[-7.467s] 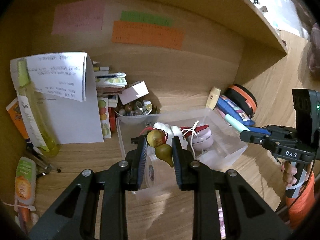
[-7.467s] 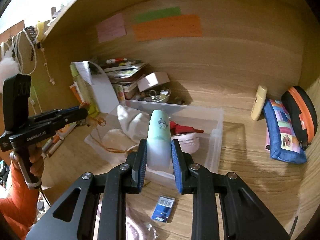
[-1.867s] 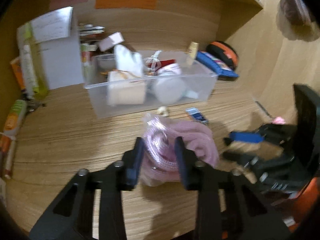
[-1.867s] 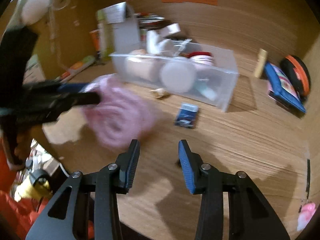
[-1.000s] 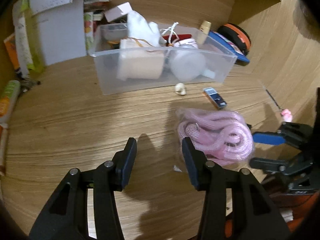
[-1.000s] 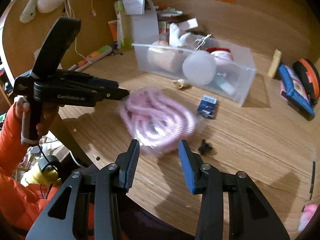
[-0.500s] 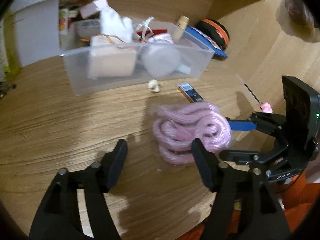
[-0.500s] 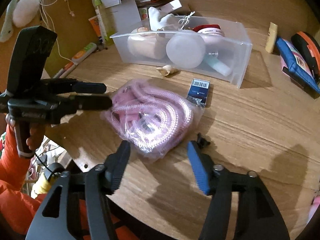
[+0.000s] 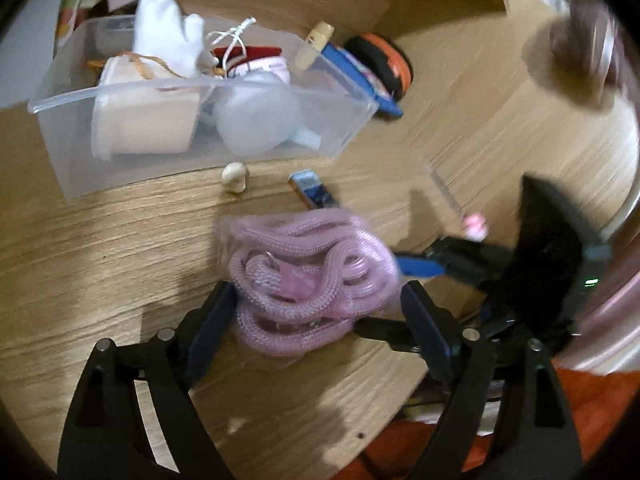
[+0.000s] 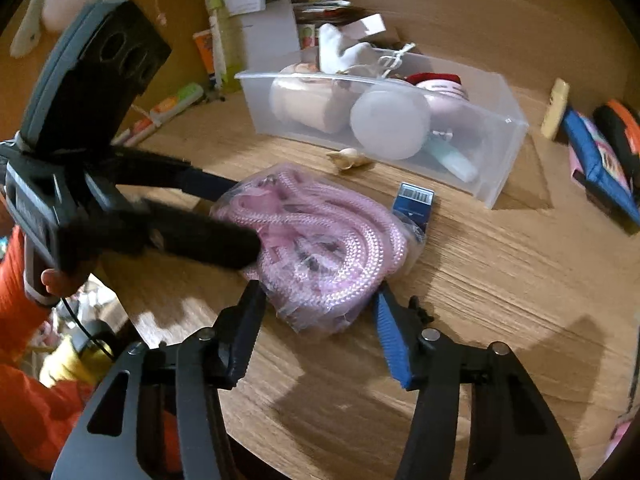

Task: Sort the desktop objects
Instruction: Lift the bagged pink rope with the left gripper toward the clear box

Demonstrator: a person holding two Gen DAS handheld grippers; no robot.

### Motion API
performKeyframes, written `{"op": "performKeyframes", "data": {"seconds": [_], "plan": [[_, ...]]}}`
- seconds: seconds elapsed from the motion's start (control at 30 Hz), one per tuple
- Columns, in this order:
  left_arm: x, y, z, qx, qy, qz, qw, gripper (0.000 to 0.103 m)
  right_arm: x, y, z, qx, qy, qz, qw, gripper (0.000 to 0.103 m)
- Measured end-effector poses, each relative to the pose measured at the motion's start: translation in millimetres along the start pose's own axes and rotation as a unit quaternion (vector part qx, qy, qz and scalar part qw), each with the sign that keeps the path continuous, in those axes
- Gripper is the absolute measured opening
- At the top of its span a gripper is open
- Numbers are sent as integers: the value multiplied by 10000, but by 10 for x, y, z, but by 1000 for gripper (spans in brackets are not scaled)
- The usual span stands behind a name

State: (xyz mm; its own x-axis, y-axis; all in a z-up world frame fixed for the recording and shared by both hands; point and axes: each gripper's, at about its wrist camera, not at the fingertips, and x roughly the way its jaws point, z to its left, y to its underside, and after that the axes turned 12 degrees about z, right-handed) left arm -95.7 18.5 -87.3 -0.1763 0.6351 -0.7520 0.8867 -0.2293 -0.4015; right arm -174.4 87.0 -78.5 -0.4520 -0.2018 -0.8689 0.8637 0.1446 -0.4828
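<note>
A clear bag of coiled pink rope (image 9: 304,276) lies on the wooden desk near its front edge; it also shows in the right wrist view (image 10: 320,240). My left gripper (image 9: 316,304) is wide open, its fingers on either side of the bag's near end. My right gripper (image 10: 320,312) is wide open too, straddling the bag from the other side. A clear plastic bin (image 9: 72,160) behind the rope holds a white glove, a tape roll, a round white lid and other items; it also shows in the right wrist view (image 10: 500,168).
A small shell (image 10: 348,158) and a blue barcoded packet (image 10: 414,200) lie between bin and rope. A small black clip (image 10: 418,306) lies by my right finger. A blue pouch (image 10: 596,160) and orange-black case sit far right. Papers, bottles and pens crowd the back left.
Both grippers have opened wider and closed in on the rope bag, which now sits between both pairs of fingers. The bag has stayed on the desk.
</note>
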Motion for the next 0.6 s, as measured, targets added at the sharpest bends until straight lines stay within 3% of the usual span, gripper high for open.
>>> {"op": "performKeyframes", "data": {"seconds": [0.07, 0.2, 0.27, 0.4, 0.43, 0.53, 0.6], "plan": [[-51, 2, 2, -33, 26, -86, 10000, 81, -34, -22, -33, 87, -159, -91, 9998, 48], [-28, 25, -33, 5, -279, -8, 9996, 81, -181, -64, 1, 43, -219, -379, 9990, 44], [-62, 35, -4, -4, -216, -25, 9998, 80, -189, -96, 20, 14, -167, -366, 9992, 41], [-147, 123, -38, 330, -436, -95, 9985, 78, -174, -176, -11, 107, -287, -317, 9990, 39], [-161, 149, -70, 450, -628, -121, 9969, 78, -162, -183, -22, 111, -289, -302, 9991, 38], [-155, 214, -216, 949, -1663, -164, 9814, 78, -114, -230, -14, 67, -297, -190, 9994, 37], [-113, 248, -306, 1277, -2278, -164, 9652, 78, -106, -255, -8, 69, -302, -195, 9993, 37]]}}
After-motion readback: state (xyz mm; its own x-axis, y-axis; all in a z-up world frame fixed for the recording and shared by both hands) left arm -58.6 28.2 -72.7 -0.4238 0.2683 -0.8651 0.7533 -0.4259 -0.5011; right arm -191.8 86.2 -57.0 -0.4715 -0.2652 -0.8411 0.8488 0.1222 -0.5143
